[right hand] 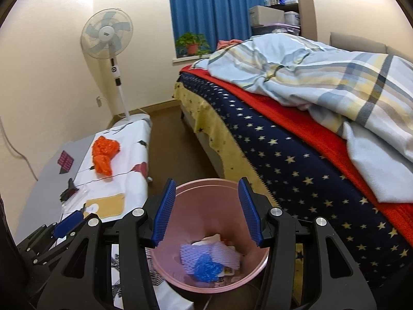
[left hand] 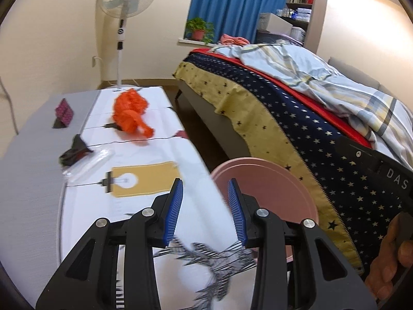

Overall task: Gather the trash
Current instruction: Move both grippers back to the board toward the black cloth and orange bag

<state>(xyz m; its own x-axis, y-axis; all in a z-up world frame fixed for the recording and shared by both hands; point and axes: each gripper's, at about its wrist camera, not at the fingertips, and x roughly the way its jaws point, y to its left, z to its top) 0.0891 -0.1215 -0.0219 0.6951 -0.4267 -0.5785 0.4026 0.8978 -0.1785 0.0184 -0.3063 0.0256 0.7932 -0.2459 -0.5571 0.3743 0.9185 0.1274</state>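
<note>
Trash point(right hand: 206, 258) inside pink bin point(right hand: 180, 283) only in right view; both grippers' fingers wide apart, empty

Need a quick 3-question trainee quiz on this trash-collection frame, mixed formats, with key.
1. True or false: the right gripper is clamped on a piece of trash.
2. Multiple choice: the pink bin holds A) nothing B) purple foam netting and a blue bag C) the orange bag.
3. Fill in: the orange bag lies on the ____.

Key: 1 false, both the right and the left gripper are open and empty. 2 B. 3 table, beside a dark wrapper and a clear wrapper.
</note>
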